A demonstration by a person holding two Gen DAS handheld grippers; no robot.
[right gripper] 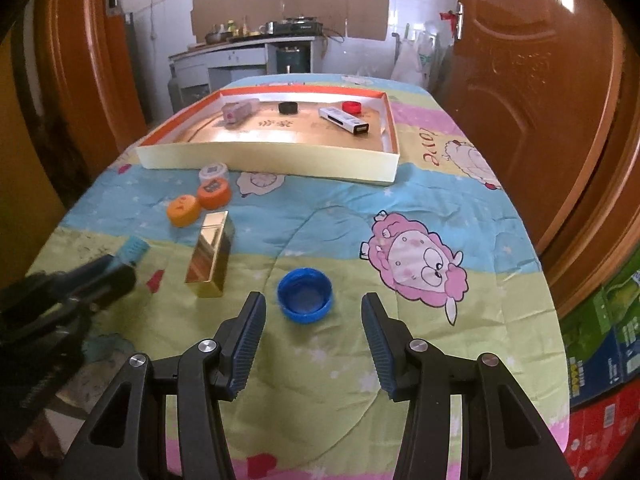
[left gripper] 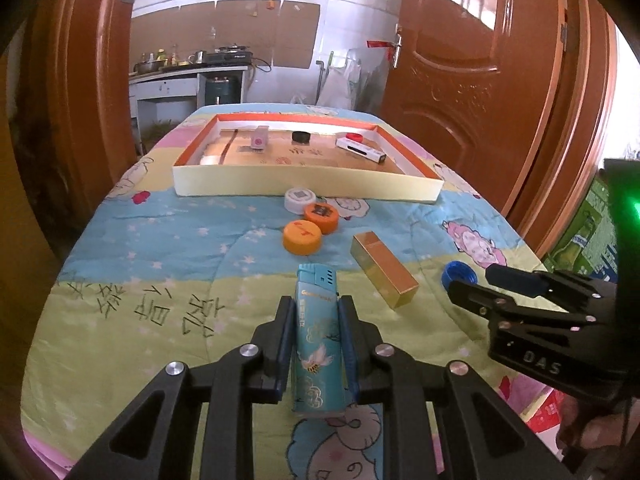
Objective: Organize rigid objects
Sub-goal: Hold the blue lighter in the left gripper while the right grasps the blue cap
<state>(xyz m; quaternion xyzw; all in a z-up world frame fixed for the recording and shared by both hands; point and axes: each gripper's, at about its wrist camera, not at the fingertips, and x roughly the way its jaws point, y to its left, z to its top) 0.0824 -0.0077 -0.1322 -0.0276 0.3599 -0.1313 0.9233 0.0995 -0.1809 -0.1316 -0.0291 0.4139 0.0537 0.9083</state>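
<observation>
The teal lighter [left gripper: 318, 340] is clamped lengthwise in the left claw [left gripper: 316, 308], its lower end hidden behind the fingers, over the cartoon quilt [right gripper: 400, 208] covering the tabletop. The right claw [right gripper: 314, 312] hangs about half open around nothing, the upturned blue bottle cap [right gripper: 305, 295] lying just ahead between its tips. Beside it lies a gold box [right gripper: 210, 254], then two orange caps [left gripper: 312, 226] and a white cap [left gripper: 299, 199], near the shallow cardboard tray [left gripper: 304, 190] holding small items too tiny to read.
</observation>
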